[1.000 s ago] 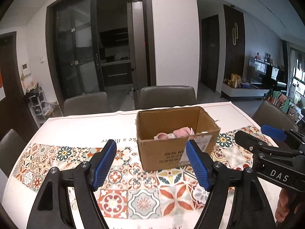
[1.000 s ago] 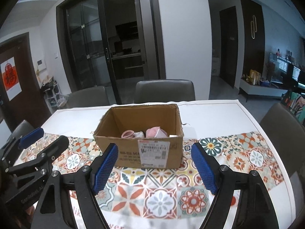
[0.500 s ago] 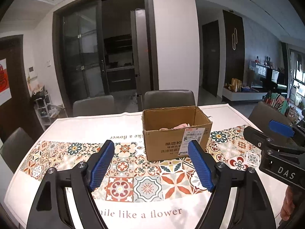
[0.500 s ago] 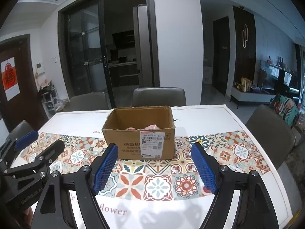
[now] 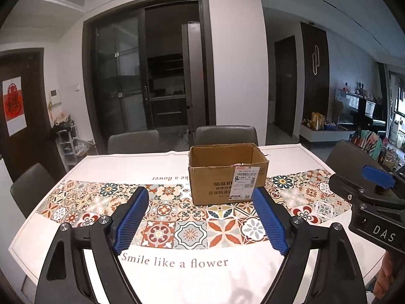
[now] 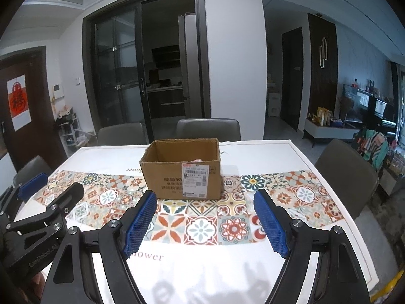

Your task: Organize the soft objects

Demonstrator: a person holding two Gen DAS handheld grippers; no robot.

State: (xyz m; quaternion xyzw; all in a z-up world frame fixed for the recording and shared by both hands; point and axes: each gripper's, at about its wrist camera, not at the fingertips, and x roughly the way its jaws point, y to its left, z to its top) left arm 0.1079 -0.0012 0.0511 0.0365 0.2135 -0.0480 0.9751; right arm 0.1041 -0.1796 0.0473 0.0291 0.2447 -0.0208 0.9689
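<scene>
The cardboard box point(image 5: 227, 174) is sitting at the middle of the table point(image 5: 177, 273), toward its far side, on the patterned tablecloth point(image 5: 192, 228). A sliver of pink soft things point(image 6: 198, 161) is peeking over its near rim. They are likely light and squashy, best pinched gently at a bunched fold. The left gripper point(image 5: 200, 217) and the right gripper point(image 6: 205, 221) are both hanging spread wide, holding nothing. Compared with 1 second ago, both are sitting farther back from the box, so its contents are showing less.

Both tongs point(image 5: 200, 217) point(image 6: 205, 220) pulled back from the box point(image 5: 222, 177).
</scene>
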